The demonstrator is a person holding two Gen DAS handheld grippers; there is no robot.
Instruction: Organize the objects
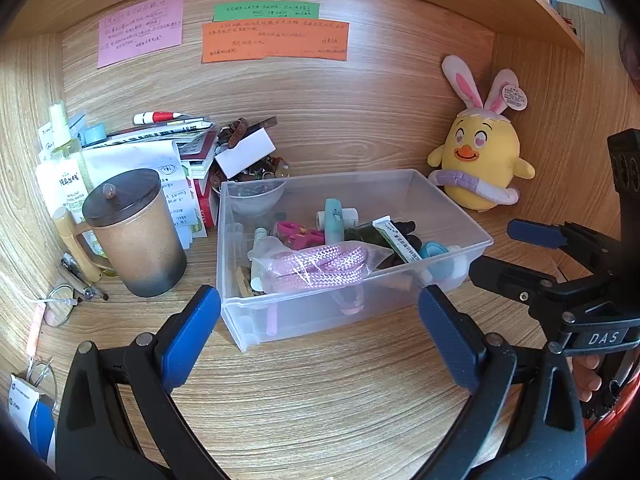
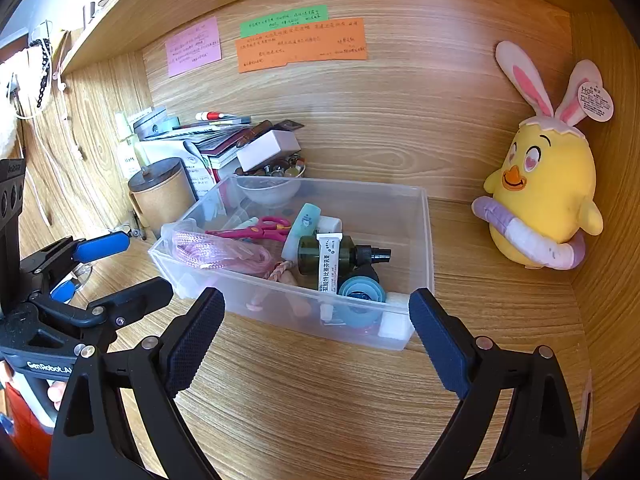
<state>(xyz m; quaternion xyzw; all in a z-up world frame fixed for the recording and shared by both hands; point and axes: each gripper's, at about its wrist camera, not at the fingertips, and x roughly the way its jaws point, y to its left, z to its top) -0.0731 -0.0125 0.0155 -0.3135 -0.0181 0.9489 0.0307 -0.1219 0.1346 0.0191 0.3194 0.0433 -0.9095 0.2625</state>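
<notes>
A clear plastic bin (image 1: 472,226) (image 2: 426,236) stands on the wooden desk. It holds a pink cord in a bag (image 1: 320,266) (image 2: 216,254), pink scissors (image 2: 260,229), a dark green spray bottle (image 2: 344,256), a white tube (image 2: 329,262), a teal tape roll (image 2: 360,289) and other small items. My left gripper (image 1: 320,328) is open and empty, just in front of the bin. My right gripper (image 2: 316,328) is open and empty, in front of the bin's near right corner. Each gripper shows in the other's view, the right one (image 1: 516,252) and the left one (image 2: 112,264).
A brown lidded mug (image 1: 134,232) (image 2: 164,194) stands left of the bin. Behind it lie stacked papers, books and bottles (image 1: 160,148), plus a bowl of trinkets (image 1: 252,184). A yellow plush chick (image 1: 480,160) (image 2: 544,196) sits at the back right. Pens and a small mirror (image 1: 60,300) lie at left.
</notes>
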